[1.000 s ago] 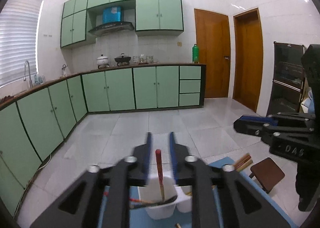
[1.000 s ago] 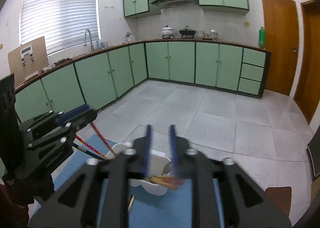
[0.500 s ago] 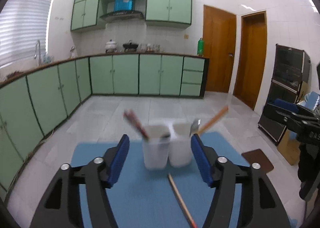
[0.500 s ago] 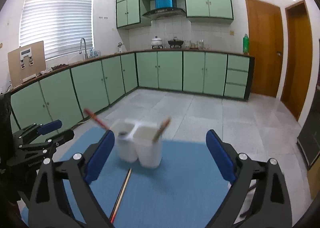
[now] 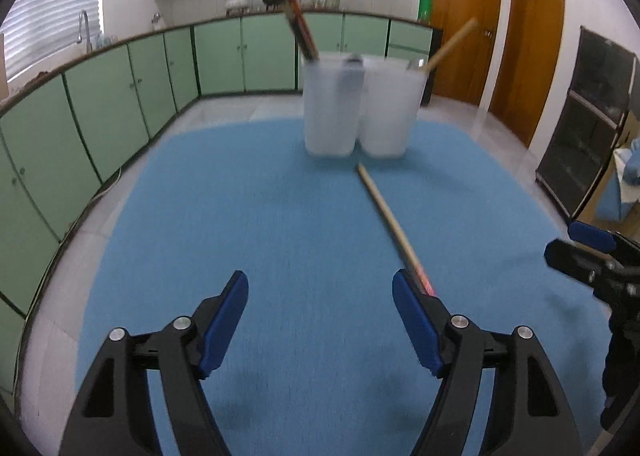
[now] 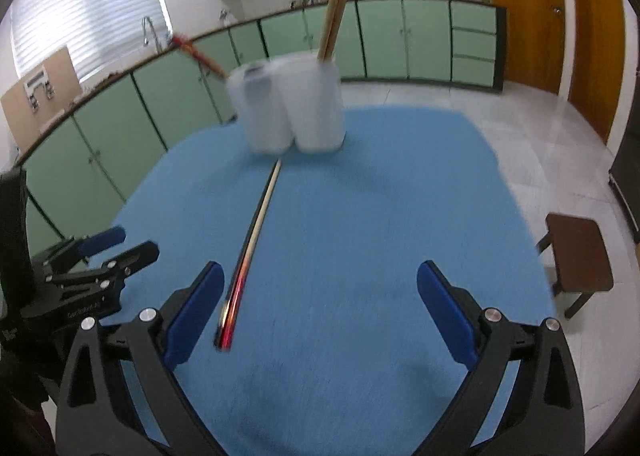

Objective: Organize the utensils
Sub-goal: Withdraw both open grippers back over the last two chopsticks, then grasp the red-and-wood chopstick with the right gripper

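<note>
1. Hovering over the blue table point(image 5: 280, 215): left gripper point(image 5: 320, 320) and right gripper point(image 6: 320, 308), jaws just opened wide, nothing between them.
2. Loose chopstick point(image 6: 256, 232) lies flat between the grippers, pointing ahead.
3. Probably light, stiff, slick: pinch mid-shaft.
4. White holder point(image 5: 360, 111) stands beyond its tip.

Green cabinets point(image 5: 120, 95), tiled floor point(image 6: 520, 135)

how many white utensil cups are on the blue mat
2: the left cup holding red chopsticks and the right cup holding wooden chopsticks, touching side by side at the blue mat's far end.
</note>
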